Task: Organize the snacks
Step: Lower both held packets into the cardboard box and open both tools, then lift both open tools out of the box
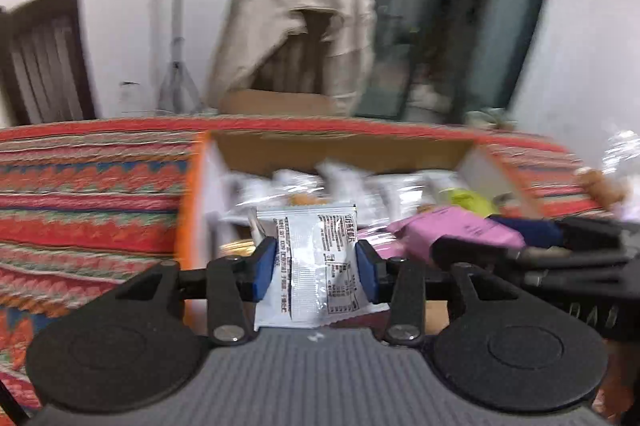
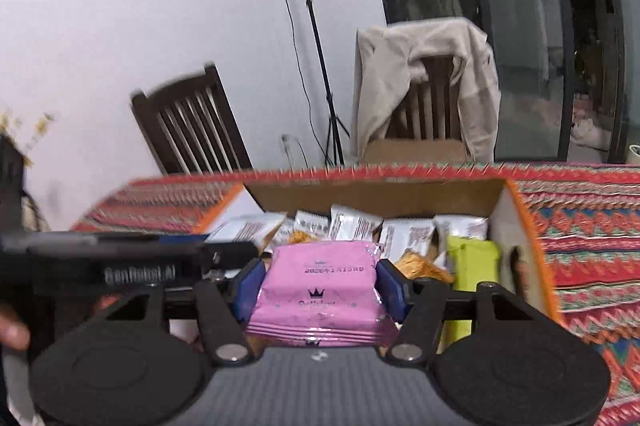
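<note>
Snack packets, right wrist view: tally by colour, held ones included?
White packets in the cardboard box: at least 5
Pink packet, clamped in the right gripper: 1
Yellow-green packet: 1
Total: at least 7; some orange wrappers are too hidden to count.

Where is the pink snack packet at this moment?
In the right wrist view the pink snack packet sits clamped in the right gripper, in front of the open cardboard box of white packets, with a yellow-green packet to its right.
</note>
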{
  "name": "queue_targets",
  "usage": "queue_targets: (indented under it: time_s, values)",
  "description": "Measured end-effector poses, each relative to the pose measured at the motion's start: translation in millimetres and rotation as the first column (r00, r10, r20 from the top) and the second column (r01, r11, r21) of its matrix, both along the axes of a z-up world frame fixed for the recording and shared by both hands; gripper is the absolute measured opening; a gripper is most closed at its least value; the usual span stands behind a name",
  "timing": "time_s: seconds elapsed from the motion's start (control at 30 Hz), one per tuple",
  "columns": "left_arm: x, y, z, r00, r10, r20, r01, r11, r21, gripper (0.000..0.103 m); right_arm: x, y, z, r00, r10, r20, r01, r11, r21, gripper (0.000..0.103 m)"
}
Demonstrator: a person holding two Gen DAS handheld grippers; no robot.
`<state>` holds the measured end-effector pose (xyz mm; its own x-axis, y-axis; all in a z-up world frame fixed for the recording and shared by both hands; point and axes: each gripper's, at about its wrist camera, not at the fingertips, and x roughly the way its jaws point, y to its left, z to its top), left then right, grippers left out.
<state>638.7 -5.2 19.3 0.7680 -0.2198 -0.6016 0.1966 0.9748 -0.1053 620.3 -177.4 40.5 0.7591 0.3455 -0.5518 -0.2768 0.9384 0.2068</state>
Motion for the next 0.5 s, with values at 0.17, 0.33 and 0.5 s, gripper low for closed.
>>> queue_targets:
  time_s: [0.17,0.33,0.5]
  values:
    - [-11.0,27.5,-1.9,0.999,-0.033,-0.013,0.032,0.999,-0.023,0.065,21.5,21.0,-25.0,0.998,0.012,-0.055,-0.012,1.0,0.007,0.06]
    - [-33.0,38.3,8.1,0.995,-0.101,0.015,0.101,0.994,-0.05,0.076,24.1,31.6,-36.7,0.995,0.022,-0.102,-0.019,0.999,0.035,0.062]
    - [-45.1,38.4,26.2,0.993,-0.109,0.04,0.11,0.993,-0.045,0.076,15.1,27.5,-24.4,0.994,0.031,-0.106,-0.023,0.997,0.073,0.062]
